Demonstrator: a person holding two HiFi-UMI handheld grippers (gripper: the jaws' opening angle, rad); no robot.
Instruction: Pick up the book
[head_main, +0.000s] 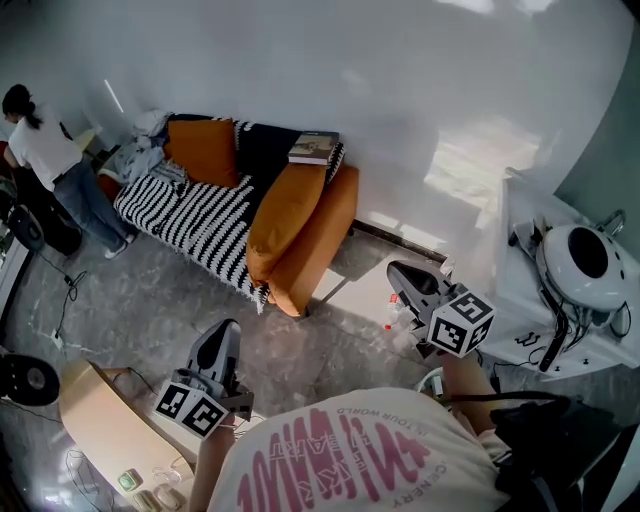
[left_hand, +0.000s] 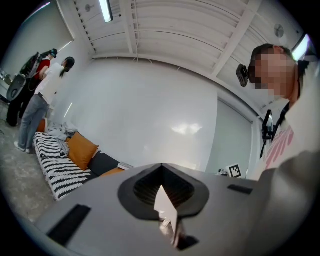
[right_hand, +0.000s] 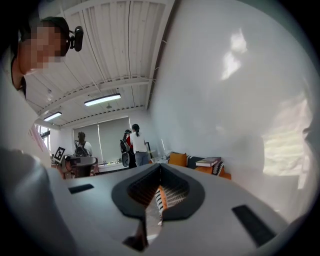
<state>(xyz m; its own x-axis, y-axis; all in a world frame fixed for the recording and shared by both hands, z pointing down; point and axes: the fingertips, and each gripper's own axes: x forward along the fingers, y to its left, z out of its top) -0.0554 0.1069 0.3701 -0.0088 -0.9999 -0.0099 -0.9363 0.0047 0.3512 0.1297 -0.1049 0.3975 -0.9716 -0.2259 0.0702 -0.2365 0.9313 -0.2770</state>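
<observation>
Left gripper (head_main: 224, 332) and right gripper (head_main: 398, 270), both clenched with nothing between the jaws, point toward the sofa (head_main: 330, 222). The book (head_main: 313, 148) lies flat on the sofa's far end by the wall, well apart from both. A person (head_main: 45, 150) stands beside the sofa.

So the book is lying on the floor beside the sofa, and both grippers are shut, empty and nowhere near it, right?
Not the floor. The book lies on top of the orange sofa, at its end by the wall, as the head view shows. The rest holds: the left gripper and the right gripper are shut, empty and far from it.
</observation>
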